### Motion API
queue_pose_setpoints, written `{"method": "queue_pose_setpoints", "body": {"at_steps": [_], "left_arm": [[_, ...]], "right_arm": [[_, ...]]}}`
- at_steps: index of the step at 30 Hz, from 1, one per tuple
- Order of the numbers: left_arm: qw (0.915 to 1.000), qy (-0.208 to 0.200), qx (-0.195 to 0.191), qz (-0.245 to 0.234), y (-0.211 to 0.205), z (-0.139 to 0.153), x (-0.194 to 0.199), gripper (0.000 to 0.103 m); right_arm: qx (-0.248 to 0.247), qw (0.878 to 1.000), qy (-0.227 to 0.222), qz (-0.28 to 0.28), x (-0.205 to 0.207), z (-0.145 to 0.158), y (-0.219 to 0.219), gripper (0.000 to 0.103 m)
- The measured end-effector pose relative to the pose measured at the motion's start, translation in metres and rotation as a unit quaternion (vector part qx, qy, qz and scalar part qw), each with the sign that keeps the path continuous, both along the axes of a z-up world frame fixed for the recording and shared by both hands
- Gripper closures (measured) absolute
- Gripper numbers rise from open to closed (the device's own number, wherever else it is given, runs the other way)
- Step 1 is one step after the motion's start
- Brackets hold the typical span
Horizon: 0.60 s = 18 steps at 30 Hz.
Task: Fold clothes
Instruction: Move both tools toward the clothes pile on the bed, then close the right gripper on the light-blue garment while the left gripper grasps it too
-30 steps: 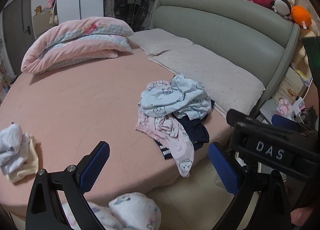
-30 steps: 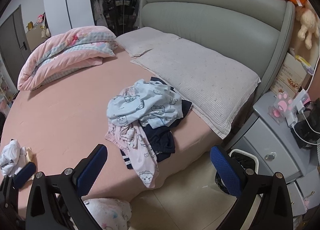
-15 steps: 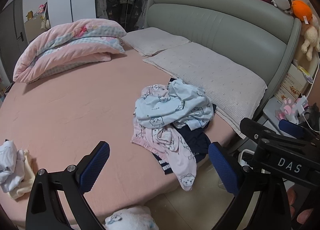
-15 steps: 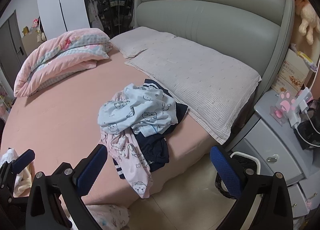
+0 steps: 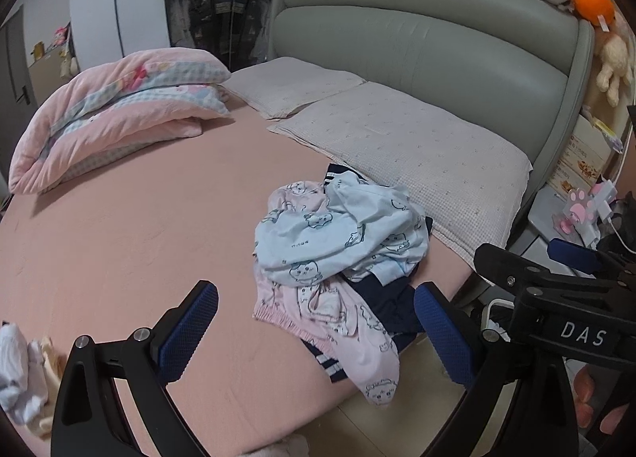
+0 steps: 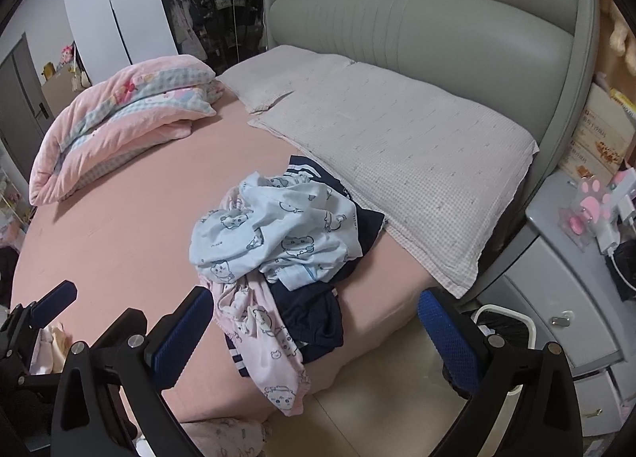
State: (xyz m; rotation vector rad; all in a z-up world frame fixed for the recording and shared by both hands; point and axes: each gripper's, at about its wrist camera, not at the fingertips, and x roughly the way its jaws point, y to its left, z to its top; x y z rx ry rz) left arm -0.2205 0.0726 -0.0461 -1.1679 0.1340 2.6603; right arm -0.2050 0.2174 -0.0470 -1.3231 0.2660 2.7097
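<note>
A heap of unfolded clothes lies at the near edge of the pink bed (image 5: 119,242): a light blue printed garment (image 5: 338,234) on top, a pink printed one (image 5: 349,322) hanging over the edge, a navy one (image 5: 381,298) beneath. The heap shows in the right wrist view too, with the blue garment (image 6: 274,234), the pink one (image 6: 262,337) and the navy one (image 6: 314,318). My left gripper (image 5: 316,334) is open and empty, just short of the heap. My right gripper (image 6: 316,334) is open and empty, also short of it.
A folded pink quilt (image 5: 115,115) lies at the far left. Two flat pillows (image 5: 397,155) lie against the grey headboard (image 5: 429,43). A small white and cream bundle (image 5: 24,377) sits at the near left. A grey nightstand (image 6: 572,282) stands right of the bed.
Both grippers have moved forward toward the heap, which now looks larger and nearer. Both stay open. The clothes have not moved.
</note>
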Motion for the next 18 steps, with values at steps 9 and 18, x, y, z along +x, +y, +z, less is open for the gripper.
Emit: {"method": "queue_pose_setpoints", "body": {"at_steps": [9,18], "left_arm": [[0.9999,-0.002,-0.010,-0.012,0.012,-0.020,-0.024,0.002],[0.9996,0.007,-0.009,-0.027,0.024,-0.046,-0.043,0.002]], "right_arm": [[-0.007,1.000,-0.015,-0.008,-0.021,-0.015,0.013,0.000],[-0.025,0.999,-0.023,-0.008,-0.043,-0.028,0.021,0.000]]}}
